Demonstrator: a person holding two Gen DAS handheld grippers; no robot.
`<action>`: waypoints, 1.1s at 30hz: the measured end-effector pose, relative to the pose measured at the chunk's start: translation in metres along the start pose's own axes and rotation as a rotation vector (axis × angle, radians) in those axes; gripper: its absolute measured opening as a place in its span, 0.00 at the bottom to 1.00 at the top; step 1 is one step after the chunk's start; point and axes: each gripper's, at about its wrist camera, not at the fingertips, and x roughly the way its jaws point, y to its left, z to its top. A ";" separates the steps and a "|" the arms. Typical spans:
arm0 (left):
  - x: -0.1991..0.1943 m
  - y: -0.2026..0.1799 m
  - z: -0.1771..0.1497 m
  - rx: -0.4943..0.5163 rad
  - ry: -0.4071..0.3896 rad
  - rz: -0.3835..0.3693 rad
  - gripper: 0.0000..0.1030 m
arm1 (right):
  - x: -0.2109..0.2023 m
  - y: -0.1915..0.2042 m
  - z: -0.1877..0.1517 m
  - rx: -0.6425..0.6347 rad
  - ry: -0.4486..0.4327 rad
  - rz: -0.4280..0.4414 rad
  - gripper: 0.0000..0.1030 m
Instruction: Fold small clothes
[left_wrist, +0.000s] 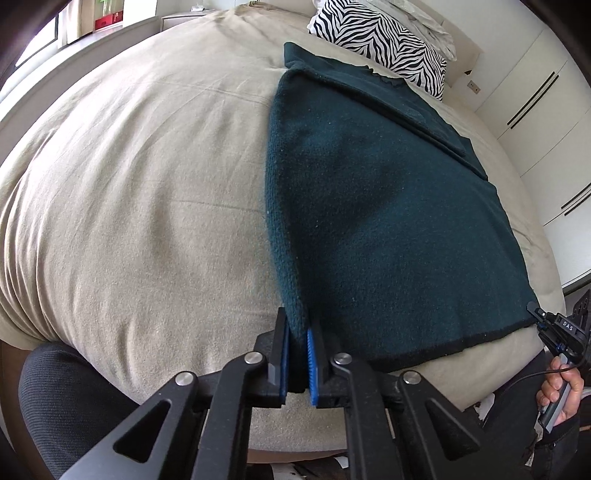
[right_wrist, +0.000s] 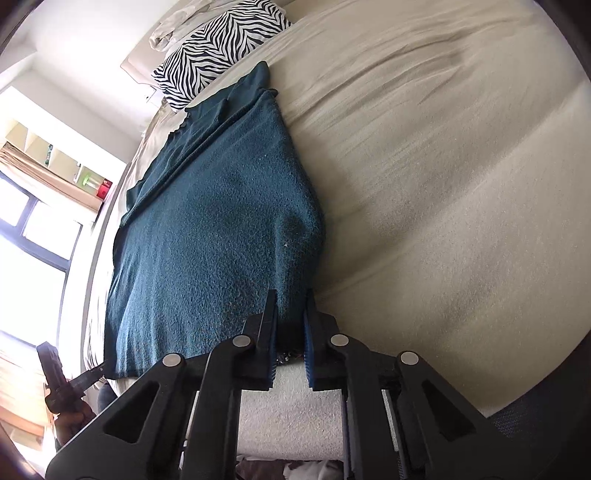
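A dark teal knitted garment (left_wrist: 388, 206) lies spread flat on the beige bed (left_wrist: 129, 184), its sleeves folded in along the top. My left gripper (left_wrist: 297, 325) is shut on its near left corner, blue pads pinching the hem. In the right wrist view the same teal garment (right_wrist: 214, 229) runs away from me, and my right gripper (right_wrist: 291, 308) is shut on its near right corner. The right gripper (left_wrist: 535, 314) also shows at the far right of the left wrist view, held by a hand (left_wrist: 561, 387). The left gripper (right_wrist: 99, 369) appears at the lower left of the right wrist view.
A zebra-striped pillow (left_wrist: 380, 40) lies at the head of the bed beyond the garment, with white bedding (right_wrist: 173, 26) behind it. White wardrobe doors (left_wrist: 535, 122) stand to the right. A bright window (right_wrist: 33, 236) stands past the bed's other side. Beige sheet (right_wrist: 443, 184) stretches wide beside the garment.
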 end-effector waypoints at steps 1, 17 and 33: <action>-0.002 0.001 -0.001 -0.014 -0.004 -0.013 0.08 | -0.001 0.000 -0.001 -0.007 -0.005 0.000 0.09; -0.041 0.010 0.033 -0.173 -0.106 -0.251 0.07 | -0.029 0.045 0.019 -0.108 -0.091 -0.017 0.08; -0.046 0.016 0.087 -0.257 -0.202 -0.330 0.07 | -0.022 0.097 0.070 -0.192 -0.145 0.005 0.08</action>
